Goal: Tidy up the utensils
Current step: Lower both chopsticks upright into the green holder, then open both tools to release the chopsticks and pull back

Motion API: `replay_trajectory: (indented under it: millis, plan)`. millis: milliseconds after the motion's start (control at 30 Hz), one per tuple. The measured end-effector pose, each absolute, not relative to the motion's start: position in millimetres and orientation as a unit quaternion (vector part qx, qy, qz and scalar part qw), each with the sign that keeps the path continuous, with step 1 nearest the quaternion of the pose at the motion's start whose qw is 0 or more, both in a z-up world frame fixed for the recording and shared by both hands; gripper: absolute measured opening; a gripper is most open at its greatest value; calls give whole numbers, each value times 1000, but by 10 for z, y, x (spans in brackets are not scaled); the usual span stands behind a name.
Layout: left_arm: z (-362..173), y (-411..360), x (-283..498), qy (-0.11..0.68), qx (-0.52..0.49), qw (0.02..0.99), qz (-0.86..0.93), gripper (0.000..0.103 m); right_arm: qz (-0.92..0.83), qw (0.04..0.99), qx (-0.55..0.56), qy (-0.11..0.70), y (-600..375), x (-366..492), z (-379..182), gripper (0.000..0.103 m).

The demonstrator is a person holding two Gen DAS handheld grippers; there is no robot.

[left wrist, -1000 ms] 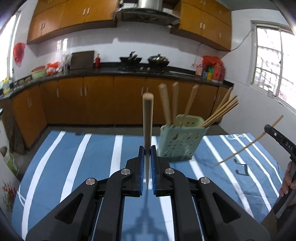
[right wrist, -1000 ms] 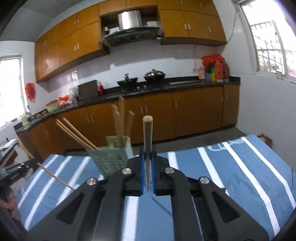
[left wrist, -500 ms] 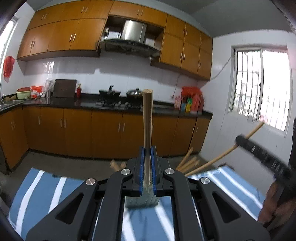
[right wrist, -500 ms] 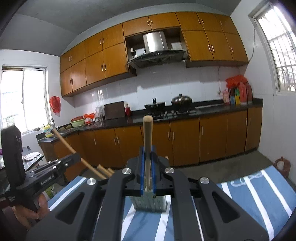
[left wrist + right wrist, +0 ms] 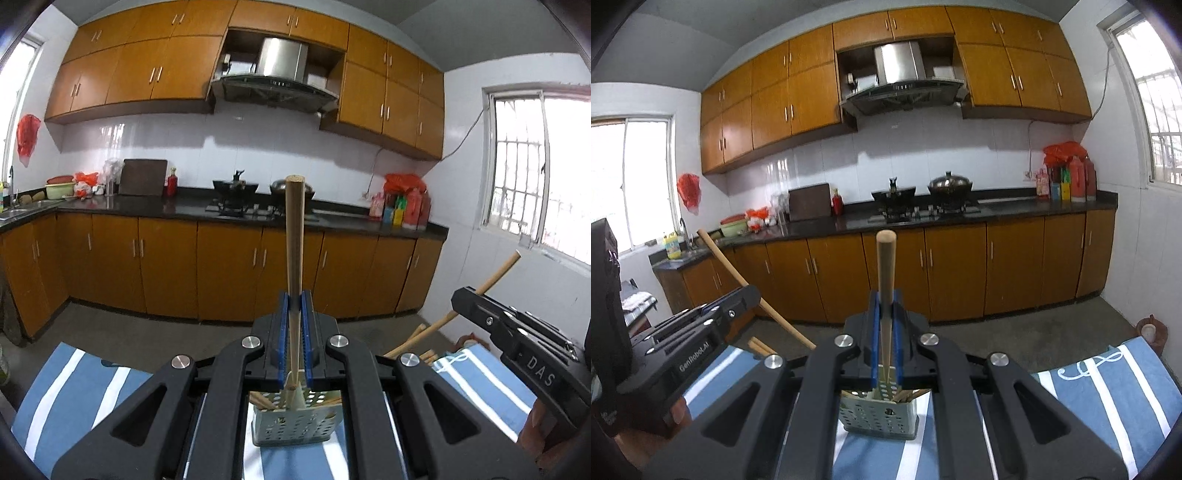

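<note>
A kitchen of orange cabinets [image 5: 166,266] lay behind a blue striped cloth [image 5: 74,384]. The left gripper [image 5: 295,314] pinched a wooden stick [image 5: 294,236]; the right gripper [image 5: 885,314] pinched another stick [image 5: 885,266]. The perforated holder [image 5: 295,421] sat below, largely hidden by the gripper bodies. Both had risen since a second earlier, perhaps tilting upward.

A wooden stick [image 5: 885,266] is clamped upright between the blue pads of the right gripper [image 5: 885,314]. Below the jaws, a perforated green utensil holder [image 5: 879,413] is seen standing on the blue striped cloth [image 5: 1108,387]. At the left edge, the left gripper [image 5: 713,317] is seen with another stick [image 5: 738,278] held aslant.
</note>
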State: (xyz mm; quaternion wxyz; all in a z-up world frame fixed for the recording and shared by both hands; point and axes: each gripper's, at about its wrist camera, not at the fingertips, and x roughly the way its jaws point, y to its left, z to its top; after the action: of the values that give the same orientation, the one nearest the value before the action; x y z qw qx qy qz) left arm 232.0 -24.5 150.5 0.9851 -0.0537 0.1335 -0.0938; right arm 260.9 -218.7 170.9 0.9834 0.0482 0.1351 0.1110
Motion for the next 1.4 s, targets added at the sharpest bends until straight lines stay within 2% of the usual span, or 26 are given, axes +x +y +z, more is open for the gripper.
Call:
replay_trajectory:
  millis: [533,567,600,633,667,700,833,1067,1233,1267,1300,1400]
  plan:
    - [1255,-200,2514,178,-52,979,-82,8,110,977,48,178,-2097,2884,1421,10]
    - [1275,-176,2495,176,-57,979,-83,10,111,977,49,178,-2103,2873,1426,12]
    - [1293,-165,2486,174,-59,980,-83,17,112,977,51,176,-2107,2850,1436,15]
    - [1321,-137,2480,170,-61,980,-82,28,111,977,54,172,-2121,2820,1453,16]
    - [1357,-103,2441,164,-66,981,-80,34,112,978,57,169,-2143,2796,1469,18]
    - [1385,-80,2423,160,-69,982,-80,37,112,978,61,166,-2168,2761,1494,18]
    - [1507,13,2294,145,-77,983,-77,37,111,980,72,148,-2295,2564,1574,21]
    - [1532,243,1920,136,-74,986,-66,39,104,983,78,129,-2465,2111,1554,41]
    - [1430,402,1588,135,-62,988,-48,52,90,987,64,114,-2476,1713,1425,63]
    - [1397,443,1485,133,-57,989,-41,56,87,988,59,111,-2461,1640,1398,71]
    - [1382,462,1425,131,-53,989,-36,60,84,990,51,106,-2440,1541,1358,78]
    - [1307,531,1219,127,-43,991,-25,75,78,991,43,96,-2395,1346,1276,92]
